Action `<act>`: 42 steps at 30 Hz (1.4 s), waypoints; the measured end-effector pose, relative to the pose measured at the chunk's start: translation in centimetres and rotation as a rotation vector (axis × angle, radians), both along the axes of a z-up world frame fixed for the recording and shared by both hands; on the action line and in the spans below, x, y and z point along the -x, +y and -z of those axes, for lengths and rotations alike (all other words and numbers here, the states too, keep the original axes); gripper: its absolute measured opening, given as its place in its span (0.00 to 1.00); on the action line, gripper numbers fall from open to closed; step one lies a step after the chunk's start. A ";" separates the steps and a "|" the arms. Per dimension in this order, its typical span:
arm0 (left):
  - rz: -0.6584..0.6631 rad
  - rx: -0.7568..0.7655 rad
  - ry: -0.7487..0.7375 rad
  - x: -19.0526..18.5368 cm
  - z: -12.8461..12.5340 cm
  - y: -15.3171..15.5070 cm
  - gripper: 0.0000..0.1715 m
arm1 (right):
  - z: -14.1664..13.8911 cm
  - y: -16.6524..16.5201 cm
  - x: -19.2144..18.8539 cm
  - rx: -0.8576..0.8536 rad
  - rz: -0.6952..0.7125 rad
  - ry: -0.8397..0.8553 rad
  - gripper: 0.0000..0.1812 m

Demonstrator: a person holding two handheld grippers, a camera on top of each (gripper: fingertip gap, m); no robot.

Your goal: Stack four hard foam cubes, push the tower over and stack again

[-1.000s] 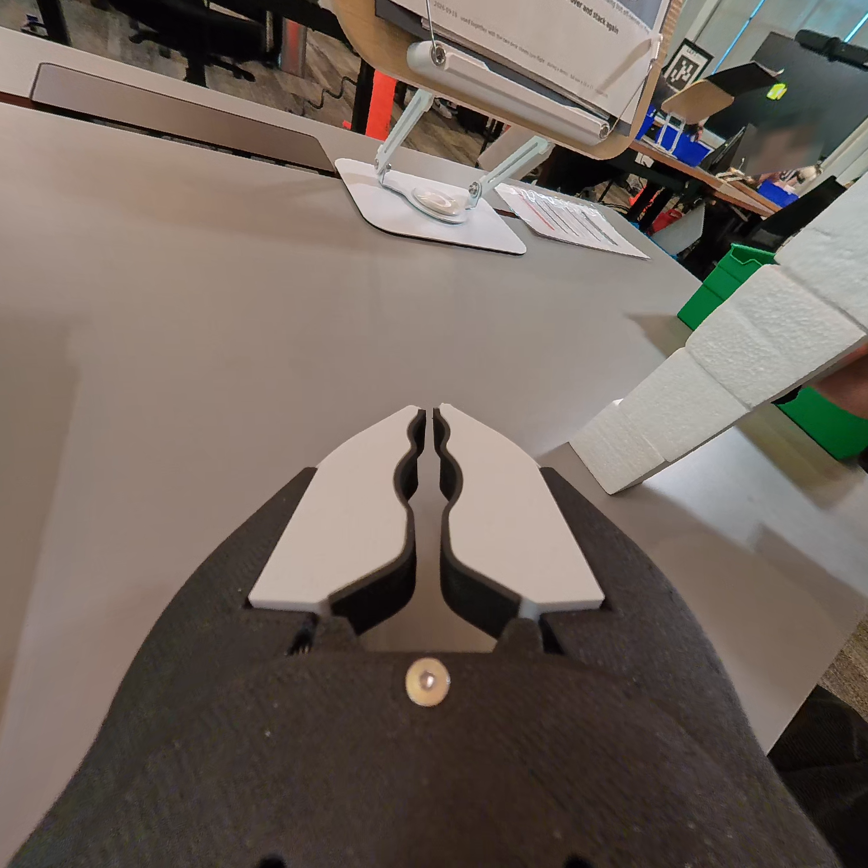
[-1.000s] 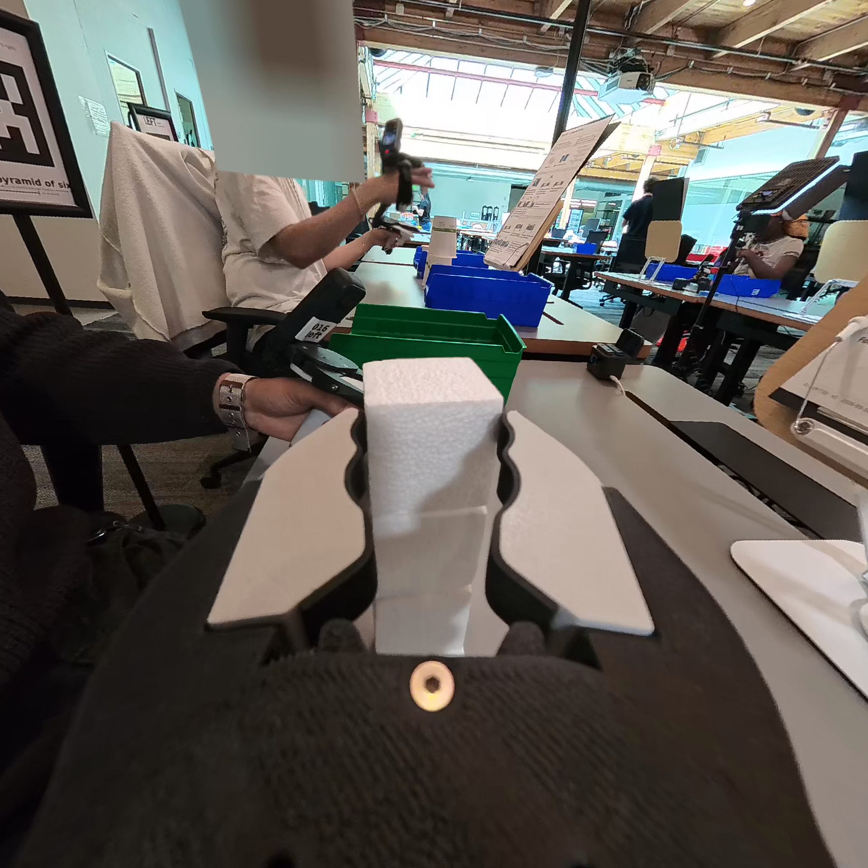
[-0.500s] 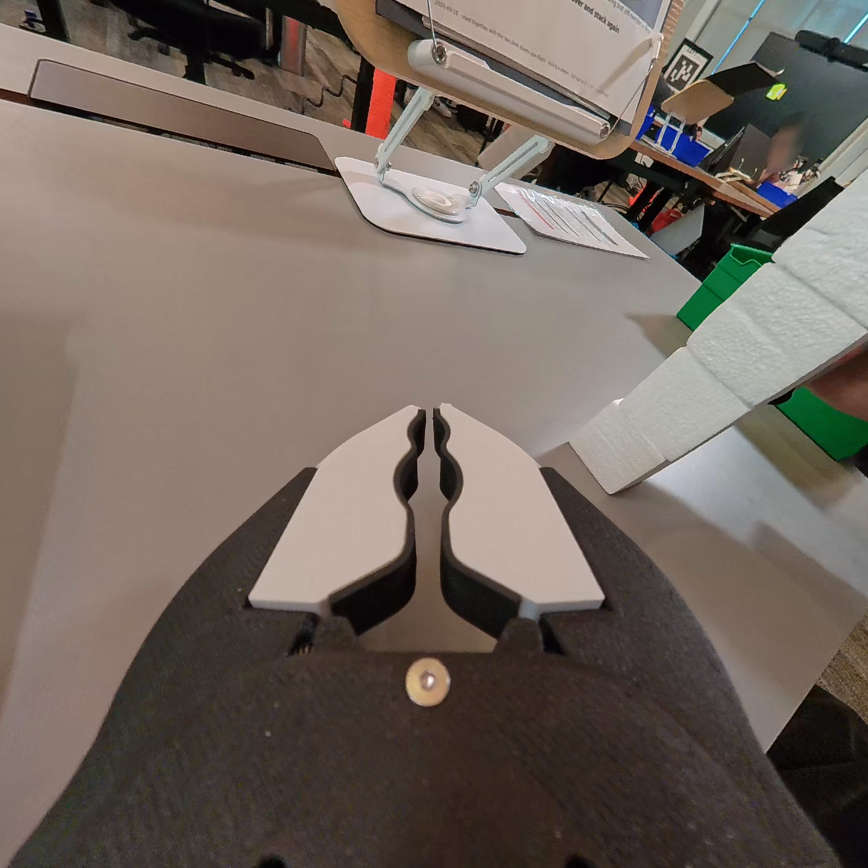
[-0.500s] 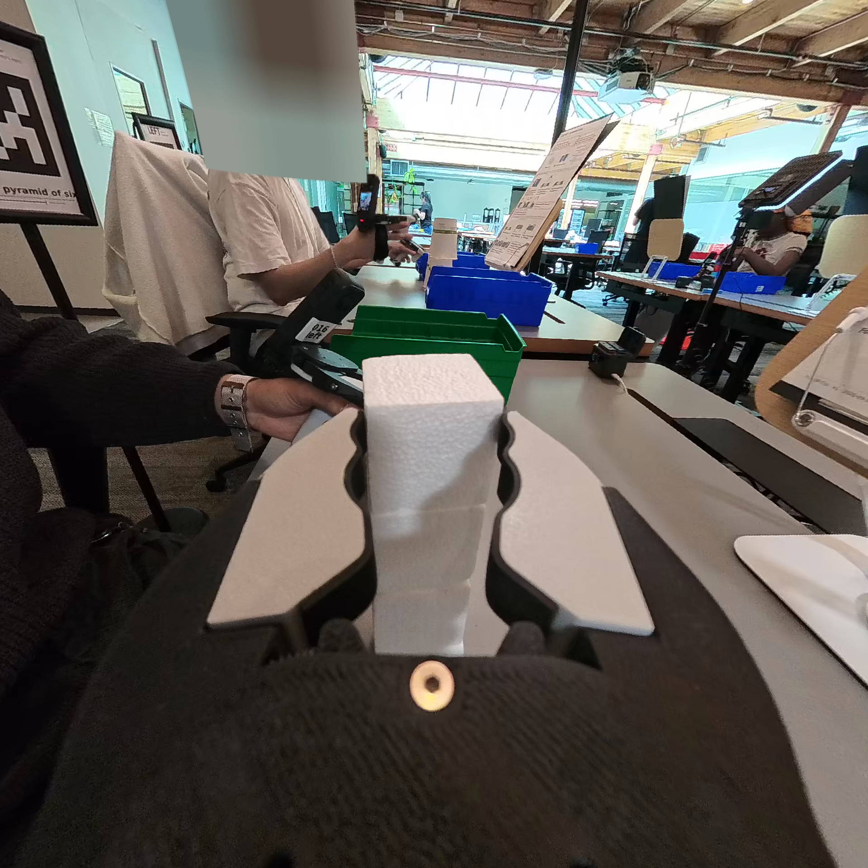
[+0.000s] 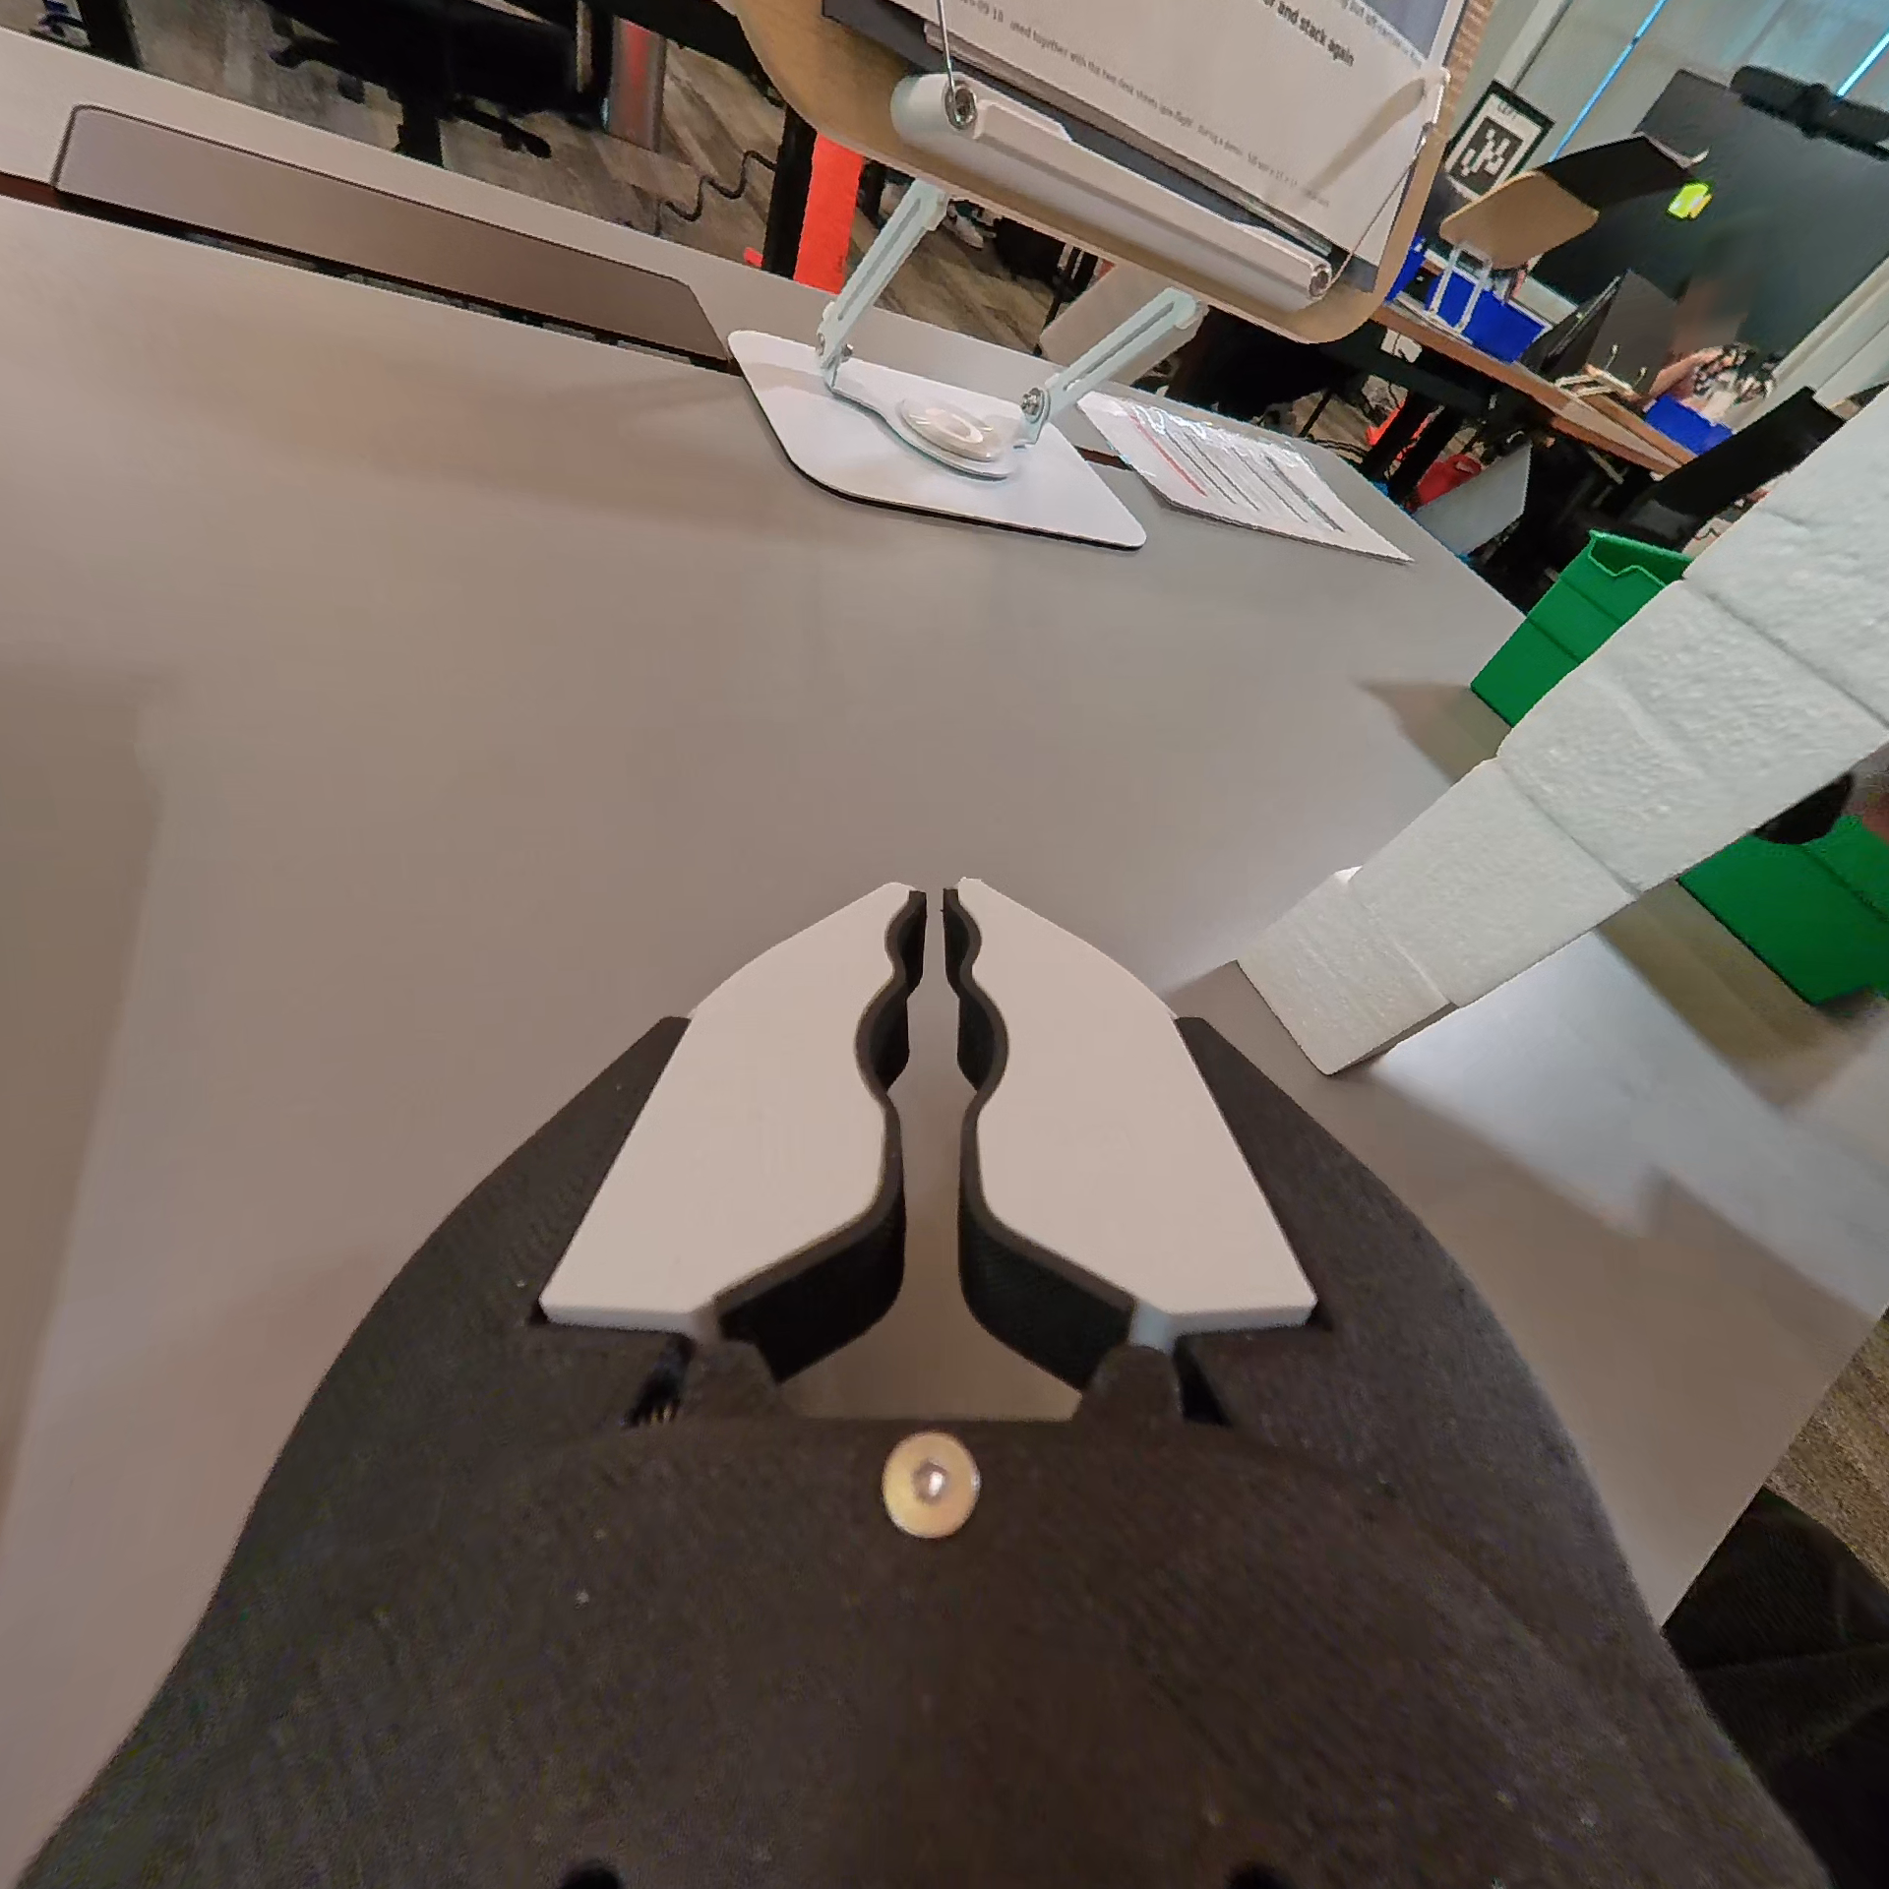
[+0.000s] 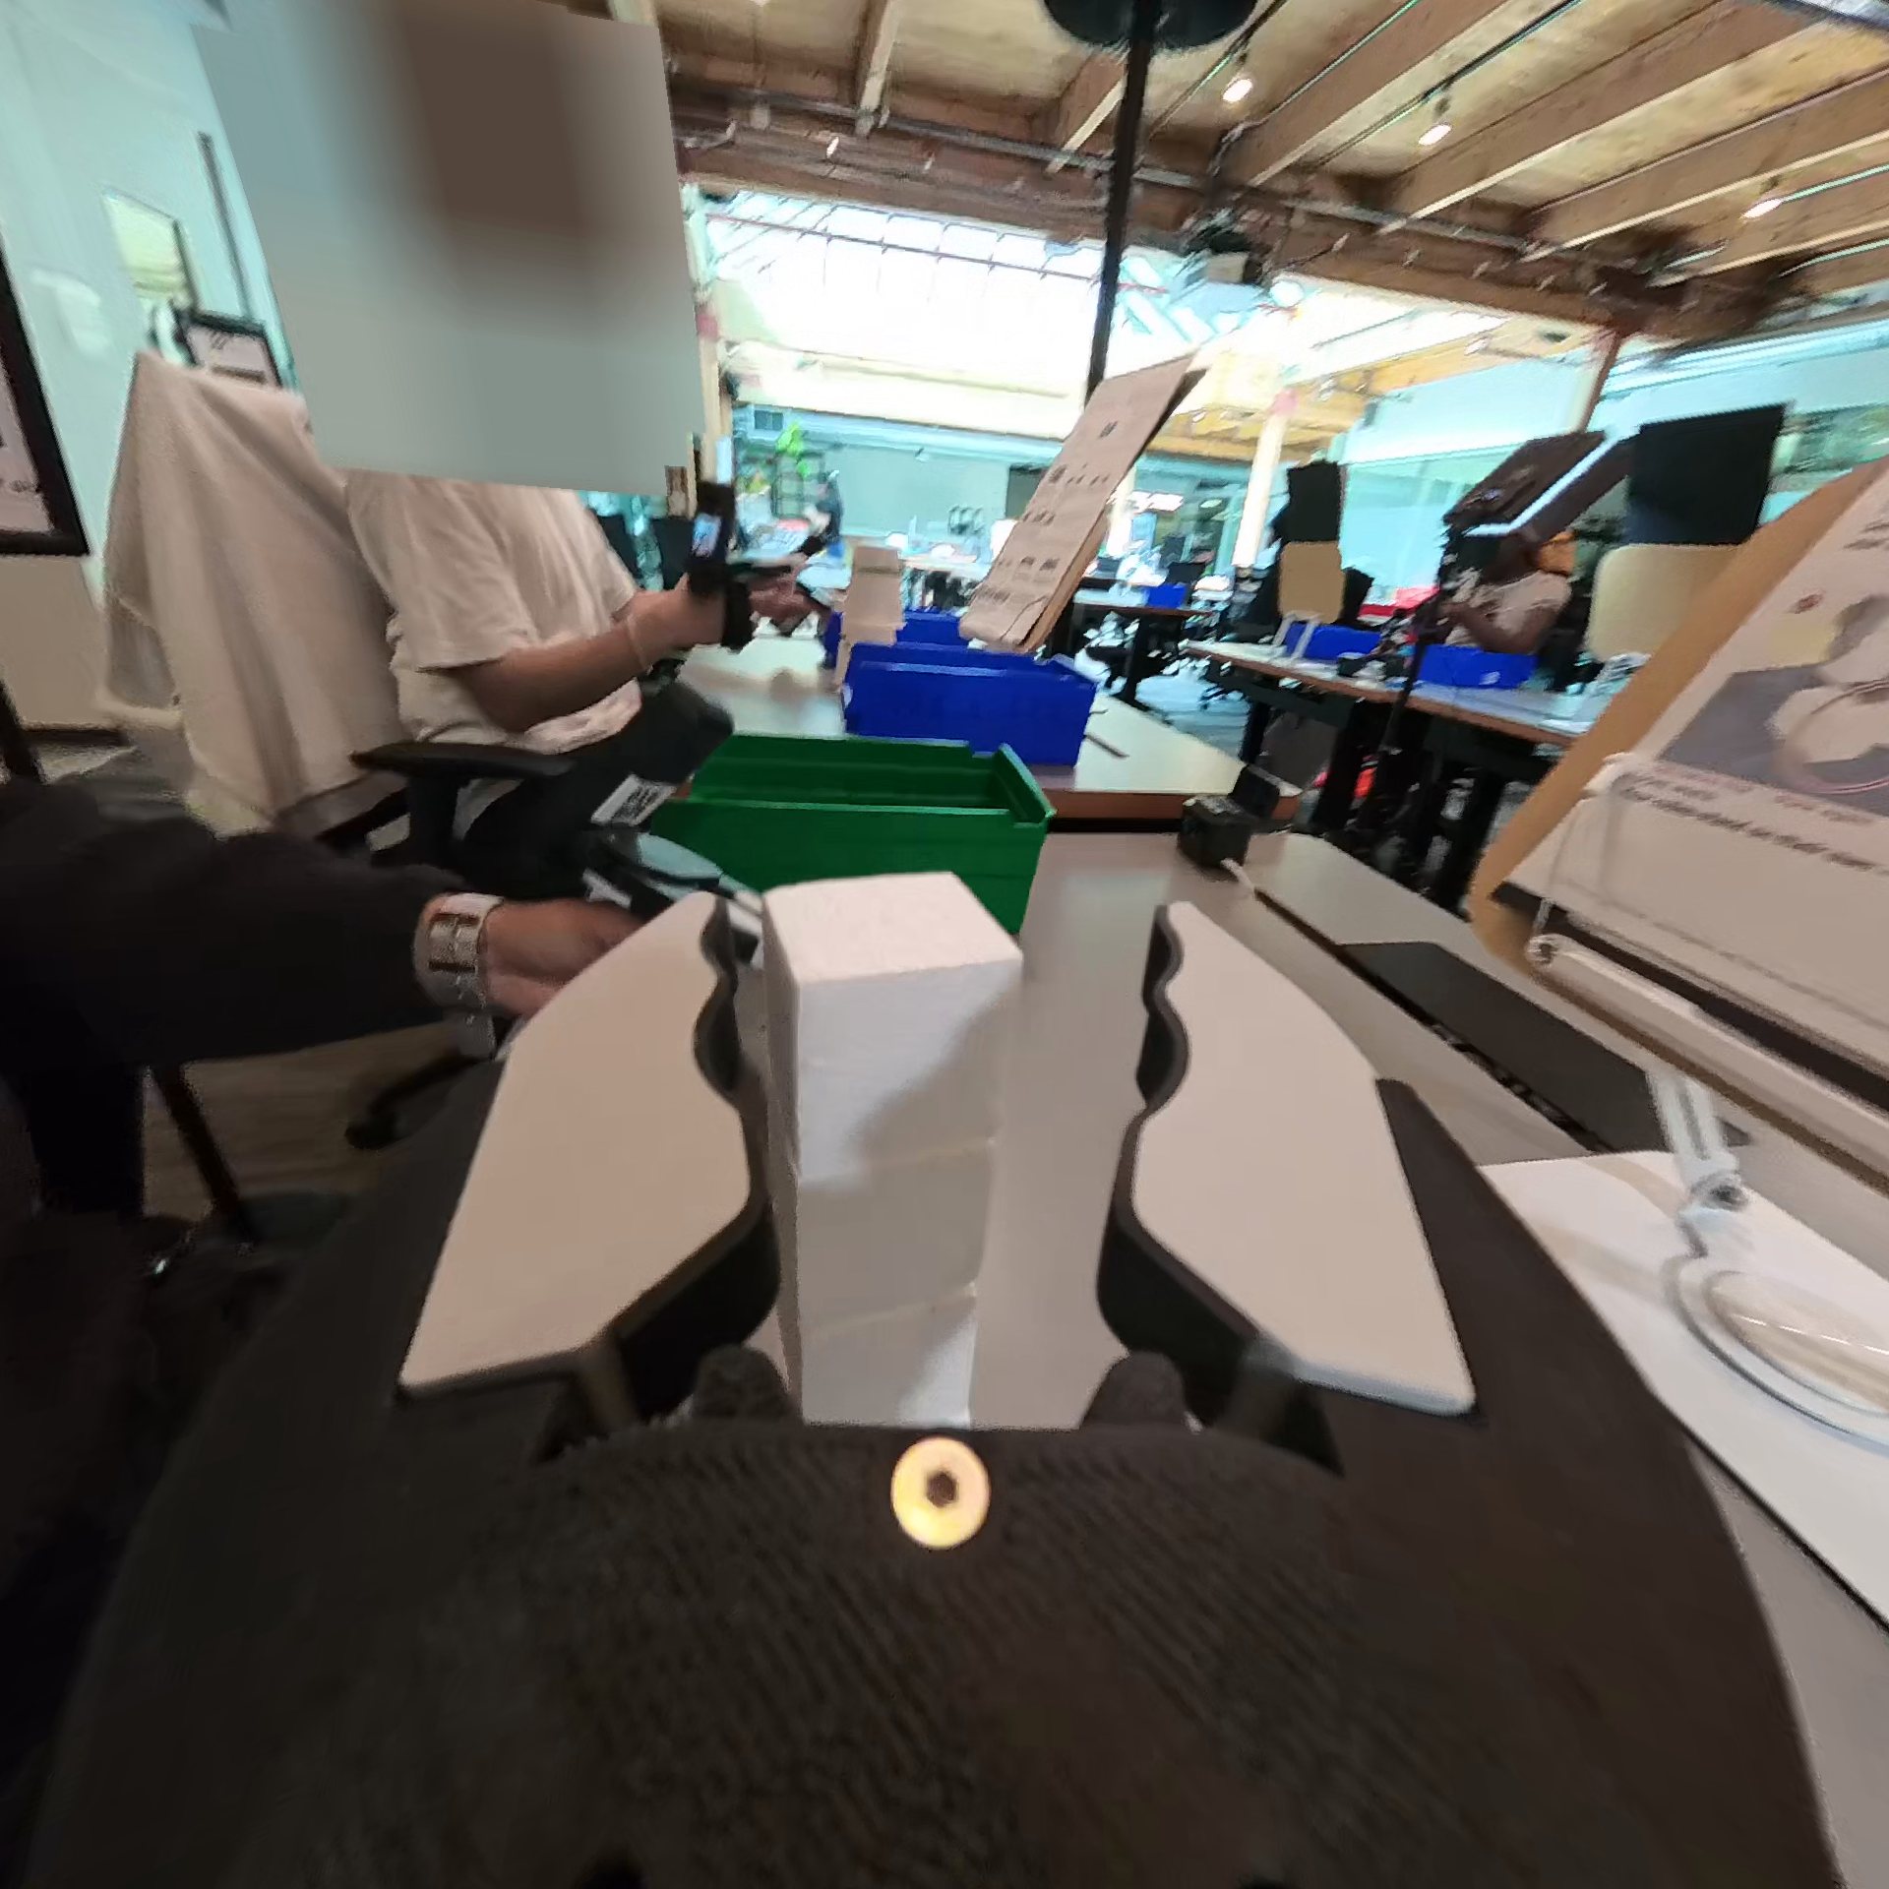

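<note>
A stack of white foam blocks [image 6: 889, 1073] stands on the grey table [image 5: 511, 664]. My right gripper [image 6: 935, 920] is open around it. The stack is close to the left finger [image 6: 603, 1145] and a clear gap separates it from the right finger [image 6: 1268, 1155]. In the left wrist view the same stack [image 5: 1513, 869] rises at the right, tilted in the picture. My left gripper [image 5: 932, 894] is shut and empty, low over bare table, to the left of the stack.
A document stand's white base [image 5: 951, 450] and a laminated sheet [image 5: 1237, 480] lie at the table's far side. A green bin [image 6: 869, 818] sits beyond the stack, a blue bin [image 6: 961, 695] behind it. A seated person [image 6: 491, 613] is at the left.
My right gripper has opened and let go of the foam stack, and its view has tilted upward. My left gripper has stayed shut and still.
</note>
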State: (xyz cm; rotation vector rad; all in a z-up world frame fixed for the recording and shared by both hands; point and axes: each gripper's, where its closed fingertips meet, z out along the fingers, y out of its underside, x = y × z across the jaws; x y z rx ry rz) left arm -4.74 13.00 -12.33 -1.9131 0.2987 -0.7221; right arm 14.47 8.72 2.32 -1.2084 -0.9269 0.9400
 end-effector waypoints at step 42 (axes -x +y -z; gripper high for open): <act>0.006 0.010 -0.011 -0.2 0.1 -0.1 0.02 | 20.2 0.2 3.4 -0.046 0.585 -0.957 0.00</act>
